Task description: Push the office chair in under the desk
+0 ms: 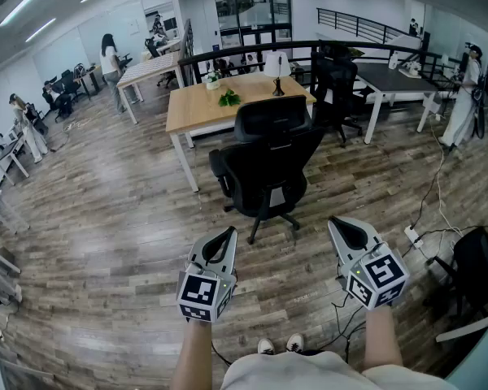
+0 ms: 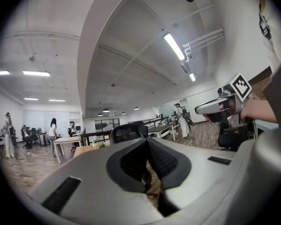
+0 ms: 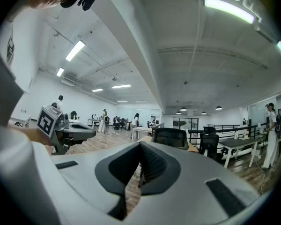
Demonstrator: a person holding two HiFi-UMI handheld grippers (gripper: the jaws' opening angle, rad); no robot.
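A black office chair (image 1: 268, 165) stands on the wood floor, pulled out from a light wooden desk (image 1: 197, 110) with white legs, its back toward me. My left gripper (image 1: 227, 233) and right gripper (image 1: 336, 223) are held side by side in front of me, well short of the chair, both shut with nothing between the jaws. In the left gripper view the chair's headrest (image 2: 127, 132) shows just above the closed left gripper (image 2: 147, 142), with the right gripper (image 2: 214, 108) off to the side. The right gripper view shows the chair (image 3: 170, 138) beyond the closed right gripper (image 3: 140, 146).
A lamp (image 1: 276, 67) and a small plant (image 1: 229, 98) sit on the desk. Behind it stand a second black chair (image 1: 338, 88) and a dark desk (image 1: 400, 78). Cables and a power strip (image 1: 412, 236) lie at right near another chair (image 1: 477, 268). People stand farther off.
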